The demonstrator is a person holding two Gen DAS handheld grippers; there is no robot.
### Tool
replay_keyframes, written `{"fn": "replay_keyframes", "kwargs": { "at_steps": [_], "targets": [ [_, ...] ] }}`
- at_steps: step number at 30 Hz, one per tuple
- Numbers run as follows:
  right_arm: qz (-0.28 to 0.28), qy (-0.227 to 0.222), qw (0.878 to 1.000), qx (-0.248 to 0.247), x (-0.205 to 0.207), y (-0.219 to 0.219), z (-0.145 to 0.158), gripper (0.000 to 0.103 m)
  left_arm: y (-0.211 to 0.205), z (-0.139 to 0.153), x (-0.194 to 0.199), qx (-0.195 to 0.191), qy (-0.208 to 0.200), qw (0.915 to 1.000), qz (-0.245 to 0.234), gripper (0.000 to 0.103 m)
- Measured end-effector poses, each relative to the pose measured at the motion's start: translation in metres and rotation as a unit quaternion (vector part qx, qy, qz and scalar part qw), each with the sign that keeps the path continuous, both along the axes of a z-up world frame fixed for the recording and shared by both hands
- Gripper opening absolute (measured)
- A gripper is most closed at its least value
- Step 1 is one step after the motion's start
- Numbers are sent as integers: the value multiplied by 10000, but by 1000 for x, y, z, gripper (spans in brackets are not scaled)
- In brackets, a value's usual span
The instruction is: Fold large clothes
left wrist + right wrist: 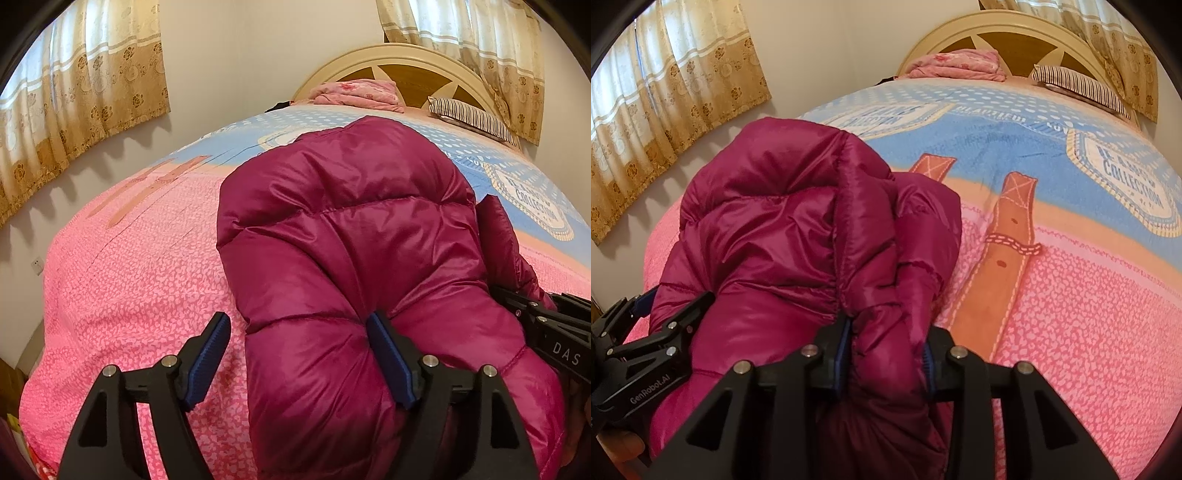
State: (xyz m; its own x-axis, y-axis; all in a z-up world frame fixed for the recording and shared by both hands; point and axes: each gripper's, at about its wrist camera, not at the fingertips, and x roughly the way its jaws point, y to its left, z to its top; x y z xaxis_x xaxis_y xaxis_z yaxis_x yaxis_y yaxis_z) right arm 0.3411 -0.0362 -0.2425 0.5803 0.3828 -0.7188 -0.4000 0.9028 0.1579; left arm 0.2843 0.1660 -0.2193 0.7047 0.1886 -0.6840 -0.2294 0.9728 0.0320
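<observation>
Magenta puffer jacket (343, 236) bulges between the left claw (299, 332) — pads apart.

Bed (110, 277) under pink-and-blue blanket fills room. Cream headboard (406, 55) at 12 o'clock, striped pillow (476, 120) at 1. Gold floral curtains (85, 88) at 10 and 2. Plain pale wall (229, 55); soft even light.

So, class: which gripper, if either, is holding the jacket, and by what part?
The right gripper has a bunched fold at the near edge of the jacket between its fingers. The left gripper is open, holding nothing.
</observation>
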Motion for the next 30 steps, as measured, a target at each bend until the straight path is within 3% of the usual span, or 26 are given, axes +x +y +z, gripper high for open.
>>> {"fn": "replay_keyframes", "kwargs": {
  "at_steps": [8,15,19,24,30],
  "targets": [
    [-25,6,10000,36,0,-4,-5,40,1,-3,0,2,-66,10000,34,80],
    [-141,-52,9999,-29,0,-9,3,55,2,7,-2,32,51,9999,93,80],
    [-236,-291,9993,58,-18,-17,32,75,-1,44,-28,56,-264,9996,106,80],
    [-320,-774,9965,34,-60,-23,80,79,-4,102,-77,161,-806,9966,26,80],
    [-360,-1308,9908,-1,-119,-21,120,84,-9,146,-126,197,-1205,9925,-16,82]
  ]
}}
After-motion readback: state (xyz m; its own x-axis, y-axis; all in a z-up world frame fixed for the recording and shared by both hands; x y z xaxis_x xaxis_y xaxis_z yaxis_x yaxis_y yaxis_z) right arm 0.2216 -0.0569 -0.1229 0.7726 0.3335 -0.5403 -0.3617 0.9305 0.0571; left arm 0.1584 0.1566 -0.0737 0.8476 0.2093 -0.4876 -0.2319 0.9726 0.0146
